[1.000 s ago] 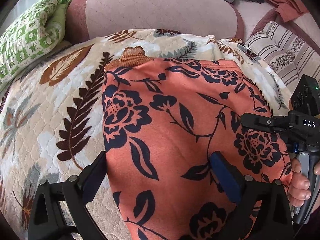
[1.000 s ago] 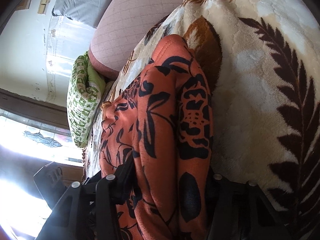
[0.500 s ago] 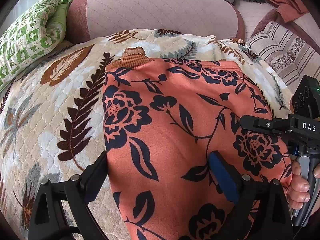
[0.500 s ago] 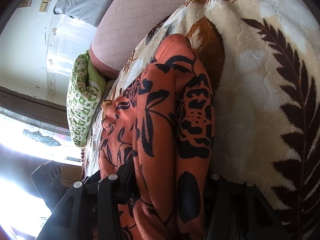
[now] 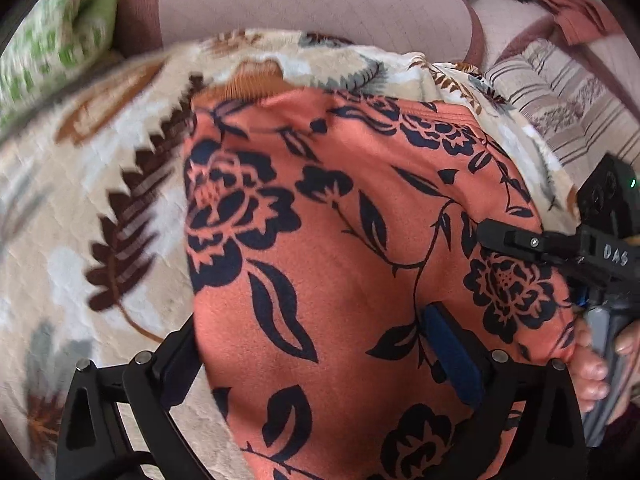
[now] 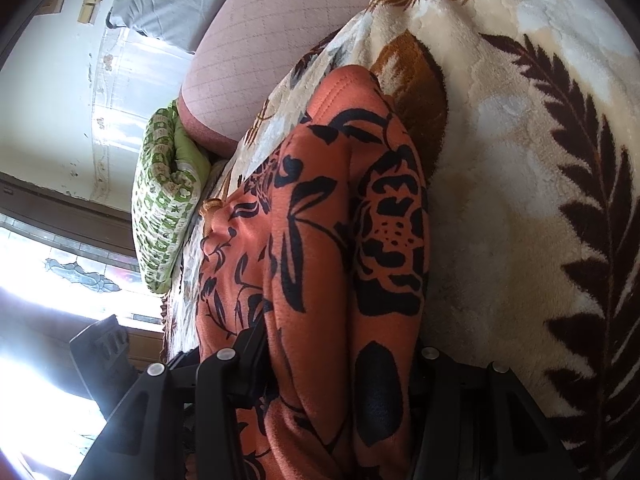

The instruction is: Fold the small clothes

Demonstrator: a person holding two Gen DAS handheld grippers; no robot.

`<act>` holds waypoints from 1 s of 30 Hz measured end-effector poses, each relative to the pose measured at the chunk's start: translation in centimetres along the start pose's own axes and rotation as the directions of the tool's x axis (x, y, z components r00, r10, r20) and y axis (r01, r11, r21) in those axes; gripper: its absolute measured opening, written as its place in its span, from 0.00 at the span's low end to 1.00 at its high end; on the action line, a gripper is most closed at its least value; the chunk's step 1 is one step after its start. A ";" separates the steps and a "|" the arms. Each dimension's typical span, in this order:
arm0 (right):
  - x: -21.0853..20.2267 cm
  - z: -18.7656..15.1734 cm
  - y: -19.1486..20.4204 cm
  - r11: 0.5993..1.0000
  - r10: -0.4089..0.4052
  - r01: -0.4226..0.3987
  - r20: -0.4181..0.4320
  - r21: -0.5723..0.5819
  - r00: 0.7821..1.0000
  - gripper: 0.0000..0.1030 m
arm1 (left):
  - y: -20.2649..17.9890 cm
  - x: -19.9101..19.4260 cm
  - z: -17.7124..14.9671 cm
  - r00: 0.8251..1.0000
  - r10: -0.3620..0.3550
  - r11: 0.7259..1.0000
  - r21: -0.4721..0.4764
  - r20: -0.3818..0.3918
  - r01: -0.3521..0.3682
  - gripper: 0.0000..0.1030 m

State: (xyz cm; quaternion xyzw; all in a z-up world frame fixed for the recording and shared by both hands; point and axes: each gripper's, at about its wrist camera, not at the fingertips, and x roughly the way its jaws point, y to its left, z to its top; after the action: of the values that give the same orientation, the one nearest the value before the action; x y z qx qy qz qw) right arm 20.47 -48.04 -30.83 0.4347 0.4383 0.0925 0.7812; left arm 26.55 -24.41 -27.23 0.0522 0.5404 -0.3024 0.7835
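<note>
Left wrist view: orange floral garment (image 5: 340, 260) lies spread on the leaf-print blanket (image 5: 100, 208) covering the bed, pink cushion (image 5: 300, 4) behind it. Left tool (image 5: 312, 352) is spread wide, straddling the near hem: left finger off the cloth's left edge on the blanket, blue-padded right finger (image 5: 452, 356) resting on the fabric, nothing pinched. Right tool (image 5: 560, 248) comes in from the right at the garment's right edge, person's hand (image 5: 592, 364) on its handle. Risk: if the left tool closes from this stance it likely bunches a wide ridge of cloth or catches the blanket pile with it. Only legible writing: "DAS" on the right tool's body.

Right wrist view: right tool (image 6: 340, 364) pinches a thick doubled roll of the garment (image 6: 320, 260) along its edge. Risk: the grip sits on a bulky fold, so a layer could slip out when lifted and skew the fold. Green patterned pillow (image 6: 164, 200) at far left. No readable text here.
</note>
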 end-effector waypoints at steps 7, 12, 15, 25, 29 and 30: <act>-0.3 -0.2 0.9 0.999 -0.028 0.029 0.019 -0.035 0.999 0.49 | 0.0 -1.4 -0.4 0.996 -0.021 1.000 -0.005 0.084 0.022 0.67; -1.5 -0.5 2.7 0.995 -0.020 0.025 0.055 -0.093 0.998 0.47 | 0.6 -2.6 -0.2 0.994 -0.036 0.999 -0.012 0.105 0.038 0.48; -2.1 -0.9 3.7 0.993 -0.019 0.027 0.073 -0.115 0.997 0.47 | 0.3 -3.3 -0.4 0.993 -0.022 1.000 0.001 0.116 0.022 0.46; -3.3 -2.6 8.0 0.981 0.101 -0.081 0.111 -0.175 0.989 0.47 | 1.8 -9.7 -1.4 0.975 0.038 0.999 -0.036 0.218 -0.031 0.45; -3.1 -3.8 9.7 0.971 0.162 -0.138 0.111 -0.193 0.981 0.47 | 2.6 -11.9 -2.2 0.962 0.091 0.996 -0.046 0.259 -0.082 0.45; -2.8 -4.2 10.2 0.968 0.178 -0.155 0.106 -0.197 0.978 0.47 | 2.9 -12.5 -2.6 0.957 0.110 0.994 -0.047 0.267 -0.102 0.45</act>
State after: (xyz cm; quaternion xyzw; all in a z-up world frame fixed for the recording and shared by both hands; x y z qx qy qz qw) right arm 17.98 -40.85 -22.39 0.3993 0.3406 0.1717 0.8338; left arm 23.06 -15.80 -18.03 0.0266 0.4303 -0.2553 0.8654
